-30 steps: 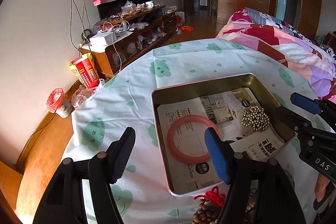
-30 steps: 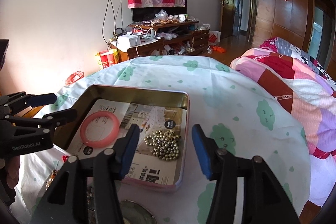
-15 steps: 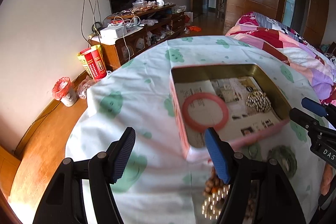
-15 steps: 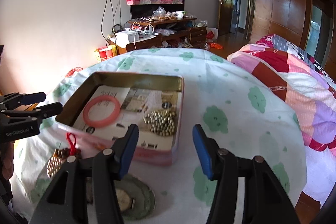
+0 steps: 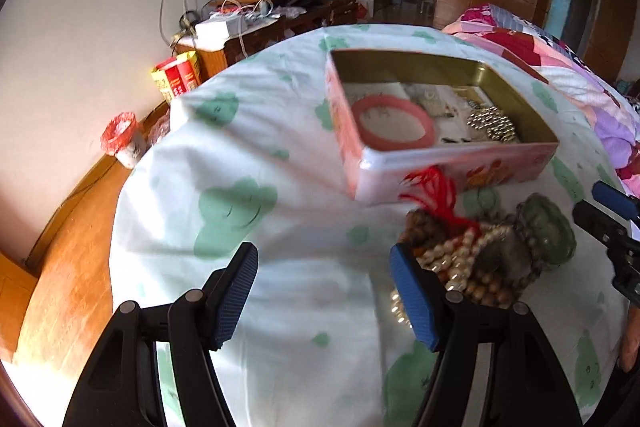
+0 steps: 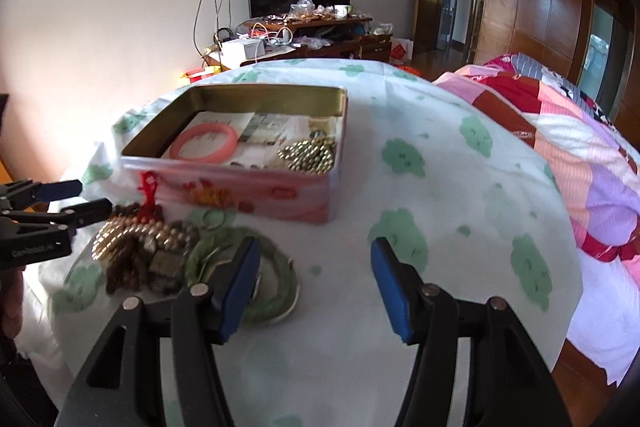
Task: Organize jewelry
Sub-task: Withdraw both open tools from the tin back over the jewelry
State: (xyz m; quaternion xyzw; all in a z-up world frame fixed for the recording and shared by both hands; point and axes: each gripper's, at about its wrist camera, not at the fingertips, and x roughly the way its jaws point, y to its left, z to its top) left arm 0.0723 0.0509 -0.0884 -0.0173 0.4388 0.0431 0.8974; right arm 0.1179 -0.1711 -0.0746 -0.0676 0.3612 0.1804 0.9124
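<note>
An open pink tin [image 5: 460, 171] [image 6: 256, 193] stands on the cloth-covered table. Inside lie a pink bangle [image 5: 394, 123] [image 6: 204, 145] and a heap of gold beads [image 5: 492, 125] [image 6: 308, 155]. In front of the tin lies a pile of bead strings [image 5: 468, 259] [image 6: 136, 243] with a red tassel [image 5: 434, 193] [image 6: 148, 189], and a green bangle [image 5: 546, 231] [image 6: 276, 287]. My left gripper [image 5: 324, 295] is open and empty, left of the pile. My right gripper [image 6: 314, 285] is open and empty, above the cloth right of the green bangle.
The table has a white cloth with green prints [image 6: 440, 187]. A bed with a patchwork quilt [image 6: 580, 131] is at the right. A cluttered wooden cabinet [image 5: 260, 27] stands by the wall. A red bin [image 5: 120, 139] sits on the floor.
Both grippers have drawn back from the tin toward the table's near side. The pile of bead strings and the green bangle have come into view. Both stay open.
</note>
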